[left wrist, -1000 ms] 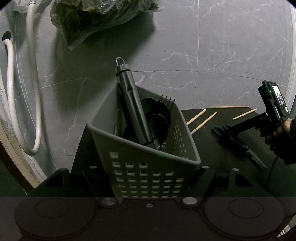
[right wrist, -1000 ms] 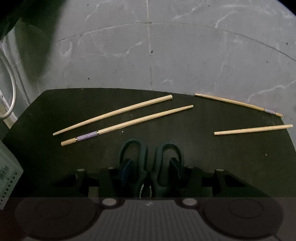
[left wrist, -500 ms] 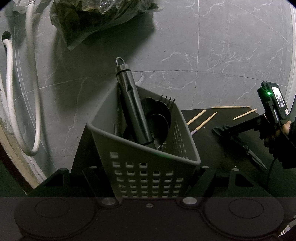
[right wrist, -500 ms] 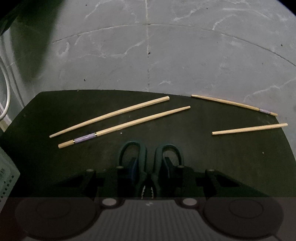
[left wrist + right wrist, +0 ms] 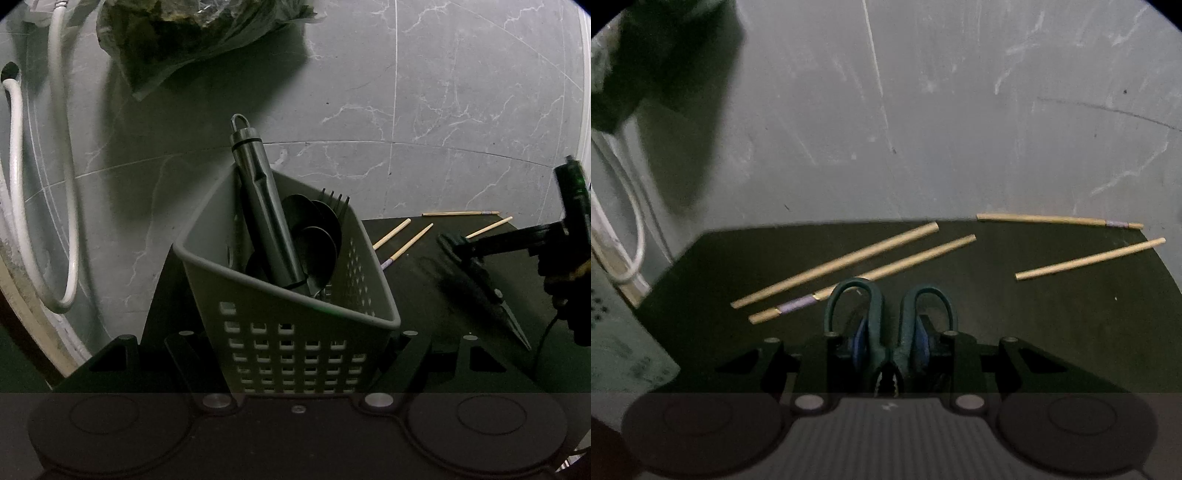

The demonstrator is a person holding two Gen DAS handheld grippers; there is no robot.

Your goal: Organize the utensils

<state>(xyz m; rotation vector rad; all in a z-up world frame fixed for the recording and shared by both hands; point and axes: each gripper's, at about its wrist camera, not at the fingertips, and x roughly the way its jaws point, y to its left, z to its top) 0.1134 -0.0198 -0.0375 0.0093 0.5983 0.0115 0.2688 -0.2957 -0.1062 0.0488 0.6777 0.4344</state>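
Note:
My left gripper (image 5: pixel 295 343) is shut on a grey perforated basket (image 5: pixel 295 288), one finger on each side of it. Inside stand a metal-handled tool (image 5: pixel 266 218), dark spoons (image 5: pixel 314 229) and a fork (image 5: pixel 336 199). My right gripper (image 5: pixel 890 332) is shut on the dark green scissors (image 5: pixel 871 306), pads squeezing the two handle loops. In the left wrist view the right gripper (image 5: pixel 458 243) holds the scissors (image 5: pixel 491 295) tilted, blade tip low near the black table (image 5: pixel 1052 332). Several wooden chopsticks (image 5: pixel 834 266) lie beyond the scissors.
The basket's corner (image 5: pixel 620 343) shows at the left edge of the right wrist view. A white hose (image 5: pixel 22 184) hangs at the far left and a plastic bag (image 5: pixel 184 33) lies on the grey marble floor (image 5: pixel 443 110) behind the table.
My right gripper's jaws have closed on the scissors' handles, then the hand rose and tilted, lifting the handles. The left gripper and basket have not moved.

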